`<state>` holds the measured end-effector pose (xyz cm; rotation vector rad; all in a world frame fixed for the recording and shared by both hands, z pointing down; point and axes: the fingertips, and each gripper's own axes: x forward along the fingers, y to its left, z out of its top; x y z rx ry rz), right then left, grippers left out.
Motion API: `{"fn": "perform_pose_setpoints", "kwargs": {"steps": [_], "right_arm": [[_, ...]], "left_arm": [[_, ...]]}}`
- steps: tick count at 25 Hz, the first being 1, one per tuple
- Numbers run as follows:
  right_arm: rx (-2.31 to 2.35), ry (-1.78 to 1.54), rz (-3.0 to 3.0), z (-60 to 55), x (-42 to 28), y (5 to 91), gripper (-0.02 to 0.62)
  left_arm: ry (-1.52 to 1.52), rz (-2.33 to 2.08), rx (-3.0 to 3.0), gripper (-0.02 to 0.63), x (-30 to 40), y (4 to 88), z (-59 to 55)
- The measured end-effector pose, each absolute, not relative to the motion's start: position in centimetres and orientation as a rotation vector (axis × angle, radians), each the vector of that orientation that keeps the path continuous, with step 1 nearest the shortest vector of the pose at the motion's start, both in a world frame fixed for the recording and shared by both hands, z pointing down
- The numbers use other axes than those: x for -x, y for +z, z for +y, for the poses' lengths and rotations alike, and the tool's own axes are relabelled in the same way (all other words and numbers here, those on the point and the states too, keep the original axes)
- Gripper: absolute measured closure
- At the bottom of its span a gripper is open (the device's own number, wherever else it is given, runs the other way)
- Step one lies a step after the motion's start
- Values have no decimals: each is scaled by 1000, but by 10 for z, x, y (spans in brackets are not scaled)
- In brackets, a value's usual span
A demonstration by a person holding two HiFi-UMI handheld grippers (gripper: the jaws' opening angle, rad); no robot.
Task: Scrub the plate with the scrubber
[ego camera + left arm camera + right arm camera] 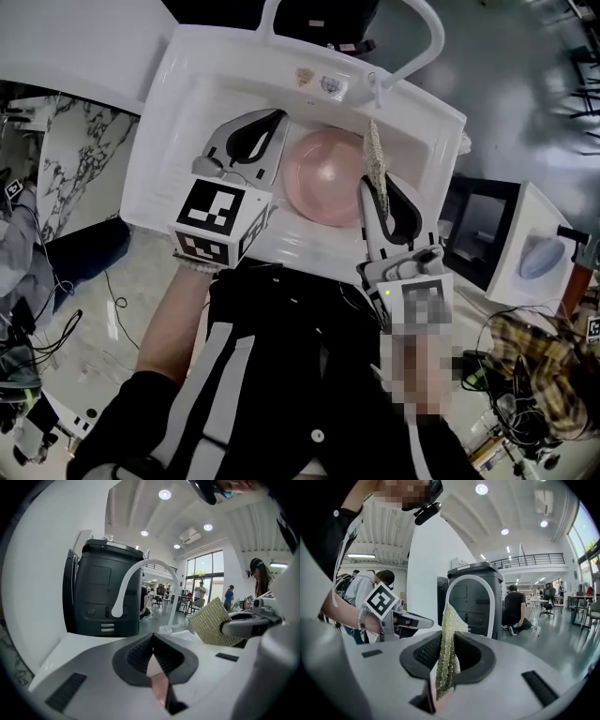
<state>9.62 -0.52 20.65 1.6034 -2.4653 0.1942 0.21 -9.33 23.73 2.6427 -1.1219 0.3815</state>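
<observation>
Down in the sink (161,141) lies a round pink plate (319,183). Over the sink, the right gripper (378,187) squeezes a bumpy yellow-green scrubber (373,150). The left gripper (153,641) is clamped shut, empty. A tap (427,37) curves behind.

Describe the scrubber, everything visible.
The scrubber is a thin, flat pad of yellow-green, glittery mesh, roughly square. It stands on edge, pinched between the shut jaws of the right hand-held gripper, its upper part sticking out past the jaw tips. In the head view it shows over the right edge of the pink plate in the sink; whether it touches the plate can't be told.
</observation>
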Motion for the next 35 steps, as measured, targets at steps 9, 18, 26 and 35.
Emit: {"fn": "perform_pose_setpoints", "kwargs": {"steps": [9, 18, 26, 35], "right_arm": [[-1722, 151, -2465, -6, -97, 177, 517], [-1746, 131, -2439, -7, -94, 169, 517], [-1764, 169, -2417, -4, -94, 174, 518], [-1735, 184, -2417, -3, -93, 180, 518]], "left_arm": [[329, -1152, -2730, 606, 2, 191, -78], [389, -1138, -2767, 605, 5, 186, -63], [399, -1125, -2781, 606, 4, 187, -57], [390, -1121, -2780, 605, 0, 184, -56]]}}
